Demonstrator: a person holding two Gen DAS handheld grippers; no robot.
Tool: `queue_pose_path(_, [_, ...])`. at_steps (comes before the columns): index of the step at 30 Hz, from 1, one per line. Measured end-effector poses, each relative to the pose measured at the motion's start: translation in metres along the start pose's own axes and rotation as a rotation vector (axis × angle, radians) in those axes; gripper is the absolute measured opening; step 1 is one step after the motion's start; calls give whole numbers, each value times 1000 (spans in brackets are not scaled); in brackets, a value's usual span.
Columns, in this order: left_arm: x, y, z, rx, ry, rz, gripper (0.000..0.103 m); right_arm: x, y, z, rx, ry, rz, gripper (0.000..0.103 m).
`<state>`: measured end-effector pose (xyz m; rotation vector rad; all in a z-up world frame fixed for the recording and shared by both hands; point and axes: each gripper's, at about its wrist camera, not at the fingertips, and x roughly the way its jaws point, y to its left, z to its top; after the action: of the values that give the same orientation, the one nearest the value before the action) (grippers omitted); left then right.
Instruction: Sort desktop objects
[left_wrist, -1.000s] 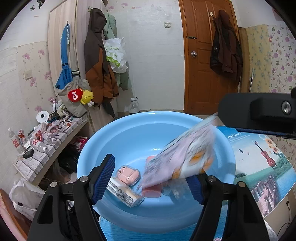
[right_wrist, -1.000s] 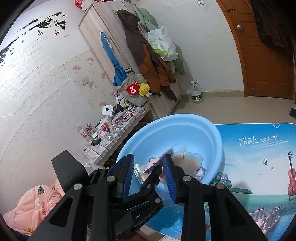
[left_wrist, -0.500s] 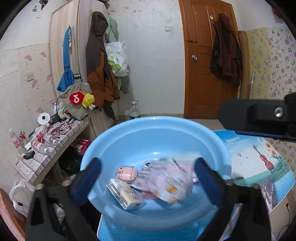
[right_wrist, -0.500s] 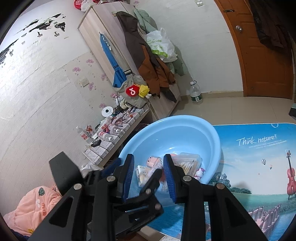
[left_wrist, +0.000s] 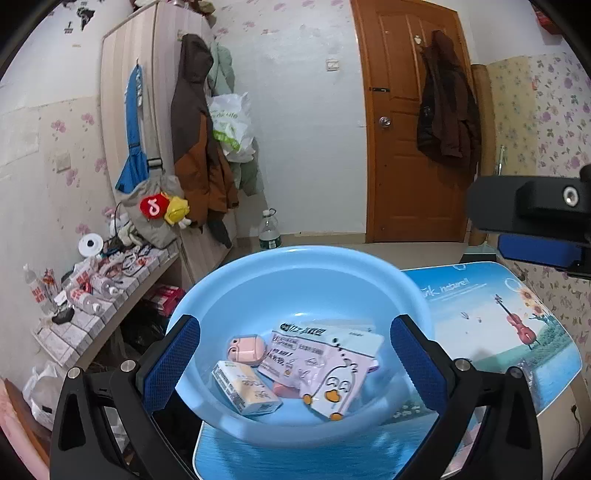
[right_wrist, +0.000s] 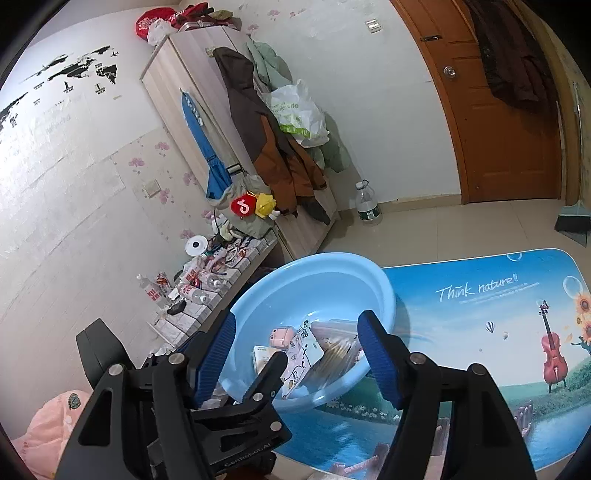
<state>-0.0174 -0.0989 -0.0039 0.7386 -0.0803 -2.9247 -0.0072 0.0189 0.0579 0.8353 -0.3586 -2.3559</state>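
Items (left_wrist: 325, 369) inside blue basin (left_wrist: 295, 273)

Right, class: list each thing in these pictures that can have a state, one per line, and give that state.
Left gripper: open wide, nothing between its fingers.
Right gripper: opening, holding nothing.
Blue basin: upright on the mat, several items inside.
Pink case: closed, lying in the basin.
Door: shut.
Water bottle: upright on the floor.

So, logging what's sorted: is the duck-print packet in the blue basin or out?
In: the duck-print packet lies flat inside the blue basin, clear of the open left gripper.
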Motion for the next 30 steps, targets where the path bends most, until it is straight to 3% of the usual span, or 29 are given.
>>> queue_pose_path(6, [-13, -19, 4, 17, -11, -9, 103, -25, -9, 1, 4, -35, -4, 70])
queue_pose_path(30, [-28, -94, -4, 66, 54, -60, 103, -104, -94, -30, 39, -98, -221, 71])
